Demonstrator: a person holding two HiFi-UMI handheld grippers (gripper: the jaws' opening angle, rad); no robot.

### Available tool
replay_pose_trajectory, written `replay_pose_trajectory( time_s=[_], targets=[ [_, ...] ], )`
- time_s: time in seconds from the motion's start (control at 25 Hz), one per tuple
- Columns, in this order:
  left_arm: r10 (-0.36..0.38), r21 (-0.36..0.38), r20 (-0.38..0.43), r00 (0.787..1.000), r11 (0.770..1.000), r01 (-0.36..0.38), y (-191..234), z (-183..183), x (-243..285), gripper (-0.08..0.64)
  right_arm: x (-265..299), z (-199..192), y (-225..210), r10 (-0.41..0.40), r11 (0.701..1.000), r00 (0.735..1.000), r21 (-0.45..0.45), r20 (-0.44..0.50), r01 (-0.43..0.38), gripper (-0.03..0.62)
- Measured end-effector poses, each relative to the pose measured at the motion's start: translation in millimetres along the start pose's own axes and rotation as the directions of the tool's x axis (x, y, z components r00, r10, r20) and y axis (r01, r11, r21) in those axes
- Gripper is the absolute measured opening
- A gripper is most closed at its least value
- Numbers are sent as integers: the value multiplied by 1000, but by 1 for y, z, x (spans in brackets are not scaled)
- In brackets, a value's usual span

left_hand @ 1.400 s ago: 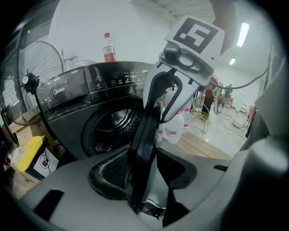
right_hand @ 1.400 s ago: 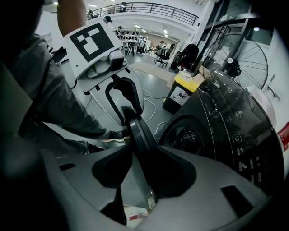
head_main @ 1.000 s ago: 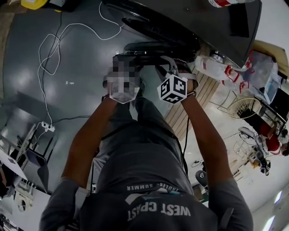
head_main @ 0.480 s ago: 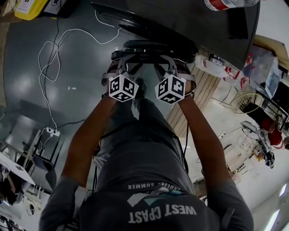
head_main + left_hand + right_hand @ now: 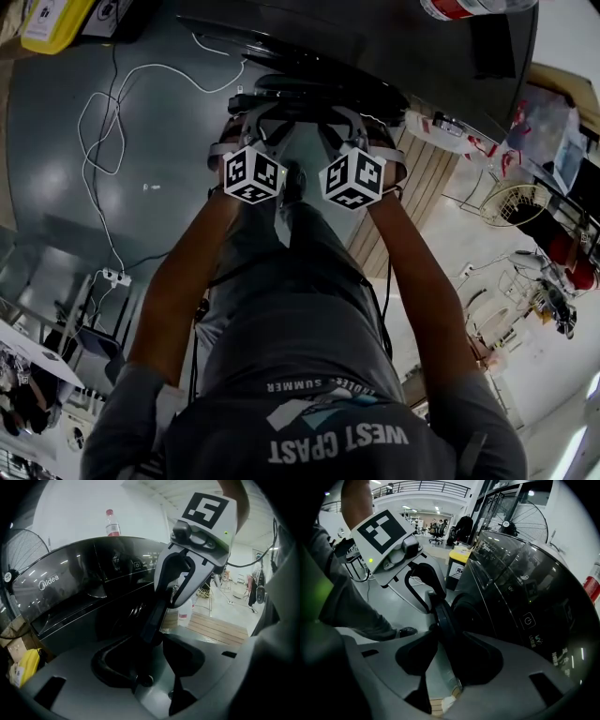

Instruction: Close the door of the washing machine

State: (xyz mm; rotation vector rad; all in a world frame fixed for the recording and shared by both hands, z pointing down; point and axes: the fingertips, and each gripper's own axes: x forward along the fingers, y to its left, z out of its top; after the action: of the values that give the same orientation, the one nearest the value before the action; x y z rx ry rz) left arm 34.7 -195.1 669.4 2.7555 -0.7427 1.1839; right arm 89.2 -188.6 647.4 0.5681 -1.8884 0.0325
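The black Midea washing machine (image 5: 70,597) fills the head view's 12 o'clock, and its door (image 5: 319,89) stands out from the front panel, just beyond both tools. The left gripper (image 5: 151,660) has its jaws apart, with the door's thin dark rim running up between them toward 12 o'clock. The right gripper (image 5: 443,653) also straddles that rim, its jaws parted narrowly and one jaw against the edge. A red-capped bottle (image 5: 111,523) stands on the machine's top. A white cable (image 5: 98,122) loops on the floor at 10 o'clock.
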Motion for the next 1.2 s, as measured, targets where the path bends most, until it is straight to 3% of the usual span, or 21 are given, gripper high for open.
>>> replay_pose_trajectory(
  time_s=[0.8, 1.2],
  targets=[
    [33, 53, 3, 999, 998, -33, 35, 16, 19, 209, 10, 5, -34, -88, 993, 996, 75, -5, 88, 178],
    [140, 22, -28, 990, 990, -139, 53, 21, 20, 197, 16, 11, -49, -197, 967, 979, 155, -46, 202, 189]
  ],
)
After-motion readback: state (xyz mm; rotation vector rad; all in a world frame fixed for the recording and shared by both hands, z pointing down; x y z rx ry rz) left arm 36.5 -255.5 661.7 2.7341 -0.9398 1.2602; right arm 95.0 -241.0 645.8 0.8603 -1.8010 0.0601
